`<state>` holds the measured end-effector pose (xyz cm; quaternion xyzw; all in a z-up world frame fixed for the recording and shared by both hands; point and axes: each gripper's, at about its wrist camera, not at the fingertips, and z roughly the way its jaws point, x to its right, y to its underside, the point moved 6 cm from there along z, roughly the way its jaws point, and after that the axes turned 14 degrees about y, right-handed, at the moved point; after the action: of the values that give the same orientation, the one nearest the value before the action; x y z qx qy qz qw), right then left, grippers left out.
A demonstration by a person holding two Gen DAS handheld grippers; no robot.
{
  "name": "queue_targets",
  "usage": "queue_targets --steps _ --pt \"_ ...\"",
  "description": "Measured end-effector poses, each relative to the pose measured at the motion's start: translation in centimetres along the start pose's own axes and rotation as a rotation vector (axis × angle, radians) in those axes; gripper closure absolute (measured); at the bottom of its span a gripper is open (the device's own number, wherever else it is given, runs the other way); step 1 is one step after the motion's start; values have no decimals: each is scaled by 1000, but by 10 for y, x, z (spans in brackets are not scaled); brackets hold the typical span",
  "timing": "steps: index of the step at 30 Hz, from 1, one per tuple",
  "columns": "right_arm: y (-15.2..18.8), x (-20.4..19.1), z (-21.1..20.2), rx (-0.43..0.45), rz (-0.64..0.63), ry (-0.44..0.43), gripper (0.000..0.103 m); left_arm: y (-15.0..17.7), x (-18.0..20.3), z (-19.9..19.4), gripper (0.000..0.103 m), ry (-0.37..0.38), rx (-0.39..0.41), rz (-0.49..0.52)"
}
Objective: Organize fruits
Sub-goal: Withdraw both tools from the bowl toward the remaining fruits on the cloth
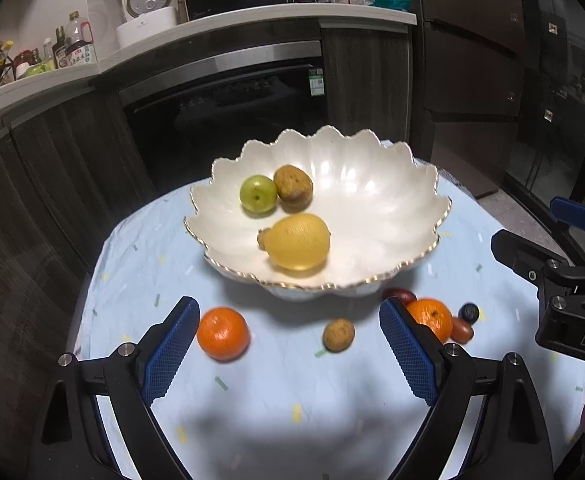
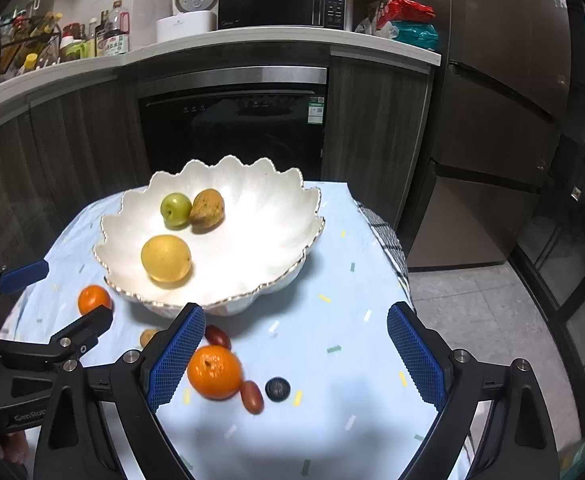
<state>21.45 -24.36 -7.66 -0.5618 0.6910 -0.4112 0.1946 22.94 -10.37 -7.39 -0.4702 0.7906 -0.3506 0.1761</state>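
A white scalloped bowl [image 1: 392, 208] [image 2: 276, 216] holds a yellow lemon [image 1: 298, 242] [image 2: 166, 258], a green fruit [image 1: 258, 194] [image 2: 175, 209] and a brown fruit [image 1: 293, 188] [image 2: 207, 209]. On the light blue cloth lie an orange [image 1: 223, 334] [image 2: 93, 299], a small brown fruit [image 1: 338, 335] [image 2: 147, 337], a second orange [image 1: 432, 318] [image 2: 214, 372], two red dates [image 2: 252, 397] [image 2: 217, 336] and a dark blueberry [image 1: 469, 313] [image 2: 278, 389]. My left gripper [image 1: 288, 344] is open above the cloth near the first orange. My right gripper [image 2: 296, 354] is open above the second orange's right.
The small table's cloth [image 1: 292, 400] ends at rounded edges on the left and right. A checked towel [image 2: 384, 232] hangs at the right edge. Dark cabinets, an oven [image 2: 232, 128] and a counter with bottles and a microwave stand behind.
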Motion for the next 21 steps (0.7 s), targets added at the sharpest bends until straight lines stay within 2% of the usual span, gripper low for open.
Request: queue_targets --steps 9,13,18,21 --pt "15 -11 8 -28 -53 -38 10 20 5 8 15 3 -40 37" --pt "20 -19 13 -43 -75 -61 10 28 6 19 20 13 -70 50" --pt "26 -30 20 -67 -109 -94 10 34 9 31 21 45 -105 78" --pt "29 -36 24 -81 -129 -109 11 36 9 40 27 59 -125 80"
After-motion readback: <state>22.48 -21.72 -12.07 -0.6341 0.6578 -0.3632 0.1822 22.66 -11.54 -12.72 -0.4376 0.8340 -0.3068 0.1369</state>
